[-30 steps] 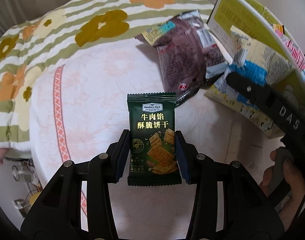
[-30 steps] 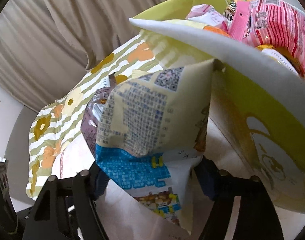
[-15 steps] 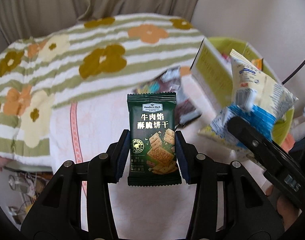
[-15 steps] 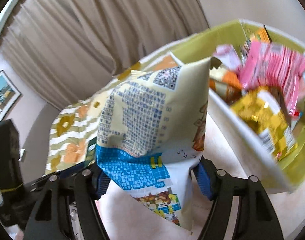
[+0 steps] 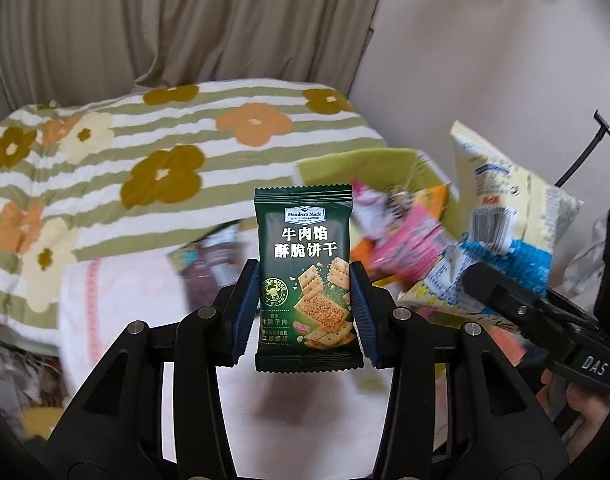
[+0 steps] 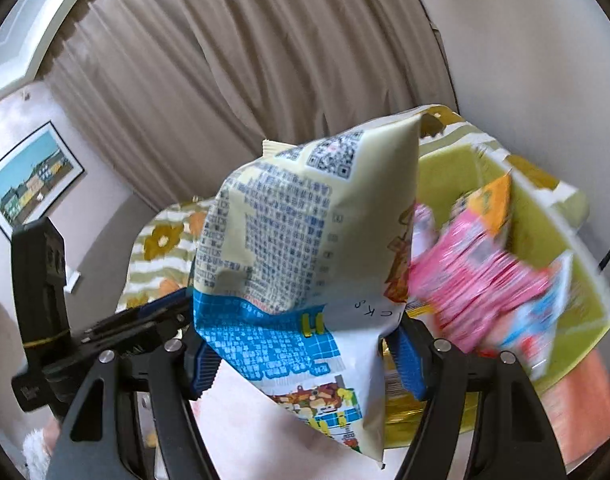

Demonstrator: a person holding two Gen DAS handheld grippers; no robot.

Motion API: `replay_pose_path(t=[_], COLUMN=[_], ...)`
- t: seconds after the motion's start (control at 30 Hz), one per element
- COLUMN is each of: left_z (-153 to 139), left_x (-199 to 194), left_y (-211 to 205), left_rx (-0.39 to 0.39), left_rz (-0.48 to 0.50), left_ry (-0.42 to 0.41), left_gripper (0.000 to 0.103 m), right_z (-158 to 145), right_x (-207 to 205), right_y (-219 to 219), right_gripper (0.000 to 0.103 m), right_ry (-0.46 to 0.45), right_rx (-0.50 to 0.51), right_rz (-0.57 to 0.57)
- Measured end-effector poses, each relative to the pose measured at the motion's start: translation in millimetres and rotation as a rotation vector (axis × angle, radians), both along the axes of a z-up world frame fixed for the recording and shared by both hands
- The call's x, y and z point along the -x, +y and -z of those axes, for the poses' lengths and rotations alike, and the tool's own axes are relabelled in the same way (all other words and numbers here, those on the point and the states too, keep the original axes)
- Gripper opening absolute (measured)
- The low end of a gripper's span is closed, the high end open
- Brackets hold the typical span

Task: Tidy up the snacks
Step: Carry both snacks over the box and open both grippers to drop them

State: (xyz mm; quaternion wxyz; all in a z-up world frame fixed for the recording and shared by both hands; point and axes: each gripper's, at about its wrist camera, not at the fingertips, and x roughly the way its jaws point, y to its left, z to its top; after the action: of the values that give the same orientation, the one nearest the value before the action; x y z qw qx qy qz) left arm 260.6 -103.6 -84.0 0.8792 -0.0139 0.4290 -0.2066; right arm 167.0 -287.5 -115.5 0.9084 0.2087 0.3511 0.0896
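The left gripper (image 5: pixel 305 312) stays clenched on the dark green cracker packet (image 5: pixel 304 276), blue pads pressed to both side edges, the packet upright with its printed face to the camera exactly as in the earlier frames. What has changed lies behind it: a second ago the packet stood against the pale pink tablecloth (image 5: pixel 137 280) alone, and now the green-striped flowered blanket (image 5: pixel 153 160), the beige curtain (image 5: pixel 185 20) and the wall fill the upper view, so the gripper has risen and tipped up. The brown snack bag (image 5: pixel 209 264) left on the cloth, sharp before, is a blur beside the left finger. The green snack box (image 5: pixel 345 164), earlier seen side-on at the right edge, now sits just behind the packet with its open top showing the pink wrappers (image 5: pixel 401 240) inside.

The right gripper (image 6: pixel 305 356) keeps its grasp on the cream and blue chip bag (image 6: pixel 305 256), pads pinching the bag's lower part from either side. It too has lifted: the box wall that loomed over the bag a second ago now lies below and to the right, its contents smeared by motion. In the left wrist view that bag hangs over the box's right side, the right gripper's dark finger (image 5: pixel 517 312) across it, and a hand (image 5: pixel 585 404) shows beneath it
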Motion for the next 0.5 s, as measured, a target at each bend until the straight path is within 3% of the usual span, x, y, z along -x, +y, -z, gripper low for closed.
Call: replay_pose_path(t=[0.2,0.5], left_z=[4,48], left_x=[5,-11], left_y=[-71,-138], left_rx=[0.026,-0.018], left_rz=[-0.029,-0.068], left_ry=[0.025,0.148], left_gripper=[0.04,0.04], right_z=[-7,0], right_x=[-15,-27], right_y=[-64,-123], right_gripper=[0.068,0.068], right_ry=[0.051,0.081], right_rx=[0.05,0.052], right_rz=[-0.07,-0.08])
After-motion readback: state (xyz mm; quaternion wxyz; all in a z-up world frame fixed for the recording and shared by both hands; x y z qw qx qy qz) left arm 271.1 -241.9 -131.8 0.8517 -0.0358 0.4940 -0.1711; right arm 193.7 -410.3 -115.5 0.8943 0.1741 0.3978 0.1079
